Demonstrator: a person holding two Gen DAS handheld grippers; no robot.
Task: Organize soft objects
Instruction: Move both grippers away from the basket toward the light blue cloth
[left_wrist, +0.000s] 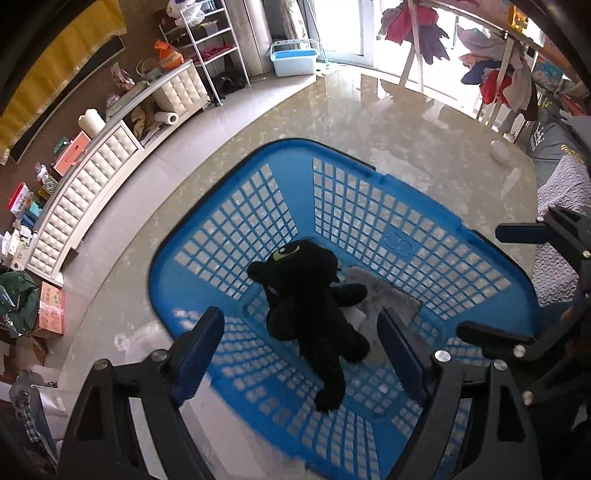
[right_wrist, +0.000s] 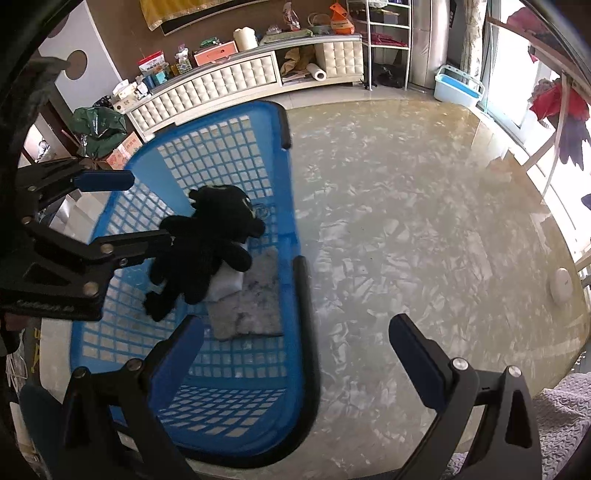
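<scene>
Bright window daylight, glare on the glossy floor (right_wrist: 406, 221), fisheye bending, dark vignetted edges.

The left wrist camera looks steeply down from close above into a blue basket (left_wrist: 369, 206) on a glossy floor (left_wrist: 369, 110), facing a bright window. The right wrist camera sits just right of the basket (right_wrist: 229, 147), looking down across the floor (right_wrist: 406, 221) towards a white cabinet (right_wrist: 221, 85). Both views share the basket, a black plush toy (left_wrist: 310, 302) (right_wrist: 210, 247) inside it, and the floor.

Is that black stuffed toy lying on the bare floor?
No, the black plush toy lies inside the blue laundry basket.
</scene>
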